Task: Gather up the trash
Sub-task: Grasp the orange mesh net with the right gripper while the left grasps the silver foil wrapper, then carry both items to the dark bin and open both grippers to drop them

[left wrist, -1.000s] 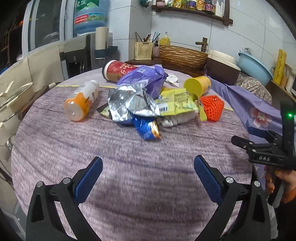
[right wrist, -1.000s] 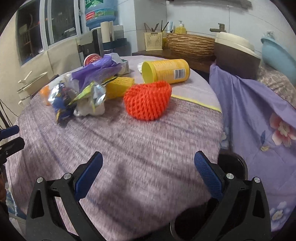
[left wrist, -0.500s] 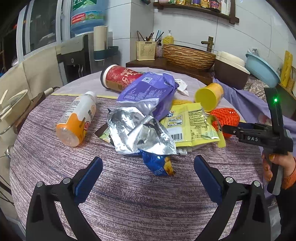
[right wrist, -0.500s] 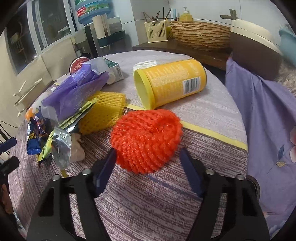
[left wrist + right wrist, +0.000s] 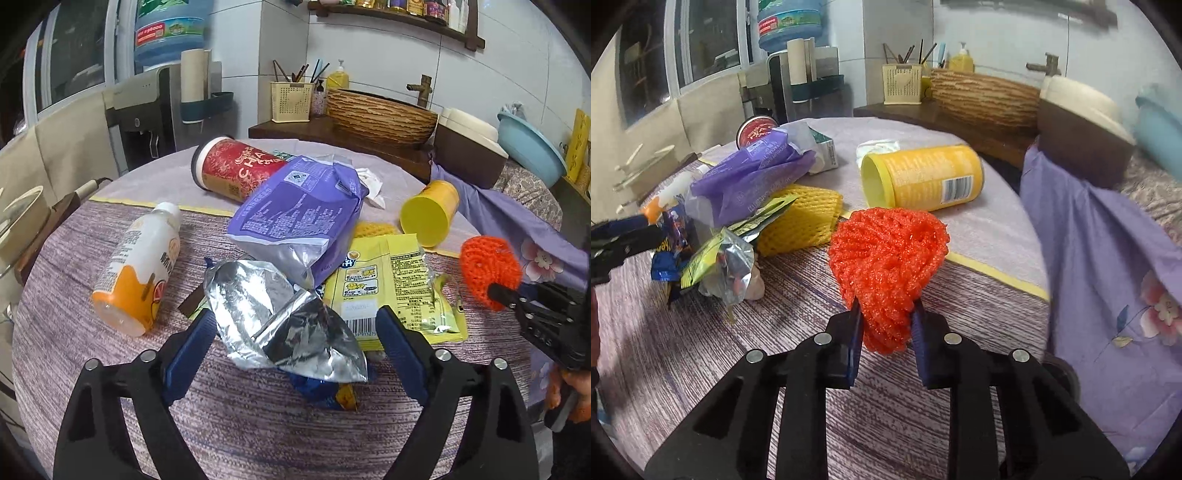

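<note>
A heap of trash lies on the round purple-clothed table (image 5: pixel 258 424). My right gripper (image 5: pixel 886 325) is shut on an orange foam net (image 5: pixel 888 258); the net also shows in the left wrist view (image 5: pixel 489 271). My left gripper (image 5: pixel 295 332) is open, its jaws on either side of a crumpled silver wrapper (image 5: pixel 280 314) that lies over a blue wrapper (image 5: pixel 317 387). A purple bag (image 5: pixel 299 218), a yellow packet (image 5: pixel 388 288), a yellow can (image 5: pixel 430 212), a red tube (image 5: pixel 232 168) and an orange-bottomed bottle (image 5: pixel 140 266) lie around it.
A yellow foam net (image 5: pixel 801 218) and a small carton (image 5: pixel 822 147) lie behind the heap. A purple flowered cloth (image 5: pixel 1108 258) hangs at the table's right. A woven basket (image 5: pixel 380 114), a pen holder (image 5: pixel 290 101) and a water dispenser (image 5: pixel 147 110) stand behind.
My right gripper has moved in and shut on the orange foam net. My left gripper has moved forward until its open jaws flank the silver wrapper.
</note>
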A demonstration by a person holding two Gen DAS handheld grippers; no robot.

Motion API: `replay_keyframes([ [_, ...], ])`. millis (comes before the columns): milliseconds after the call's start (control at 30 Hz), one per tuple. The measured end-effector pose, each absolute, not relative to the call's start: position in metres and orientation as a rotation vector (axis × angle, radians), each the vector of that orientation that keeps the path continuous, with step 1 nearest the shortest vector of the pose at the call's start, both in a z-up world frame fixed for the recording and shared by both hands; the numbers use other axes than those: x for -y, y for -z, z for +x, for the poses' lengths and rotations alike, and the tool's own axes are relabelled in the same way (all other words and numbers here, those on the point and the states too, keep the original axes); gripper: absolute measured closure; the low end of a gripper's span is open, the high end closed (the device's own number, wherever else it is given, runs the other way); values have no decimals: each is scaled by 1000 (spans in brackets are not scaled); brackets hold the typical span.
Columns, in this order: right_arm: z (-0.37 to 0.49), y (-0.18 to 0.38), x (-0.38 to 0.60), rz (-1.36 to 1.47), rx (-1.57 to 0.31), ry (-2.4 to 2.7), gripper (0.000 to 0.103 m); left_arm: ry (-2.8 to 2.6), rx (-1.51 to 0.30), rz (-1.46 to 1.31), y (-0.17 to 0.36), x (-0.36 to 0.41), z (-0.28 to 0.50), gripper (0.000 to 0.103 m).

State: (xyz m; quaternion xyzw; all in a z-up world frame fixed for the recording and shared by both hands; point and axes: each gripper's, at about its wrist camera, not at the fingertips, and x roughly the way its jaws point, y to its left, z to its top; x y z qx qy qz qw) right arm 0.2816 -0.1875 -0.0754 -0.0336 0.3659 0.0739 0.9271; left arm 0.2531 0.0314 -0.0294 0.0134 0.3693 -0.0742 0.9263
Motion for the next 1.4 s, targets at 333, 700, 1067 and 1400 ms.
replay_keyframes([
  [333, 253, 69, 191, -120, -700, -110, 79, 153, -761, 19, 38, -29, 249, 87],
  [700, 229, 74, 198, -62, -694, -120, 79, 139, -695, -15, 29, -42, 201, 94],
  [1067, 177, 83, 218, 35, -656, -100, 79, 218, -597, -72, 9, -16, 124, 94],
  [1400, 126, 86, 289, 125, -634, 56, 79, 472, -569, 4, 4, 91, 109, 94],
])
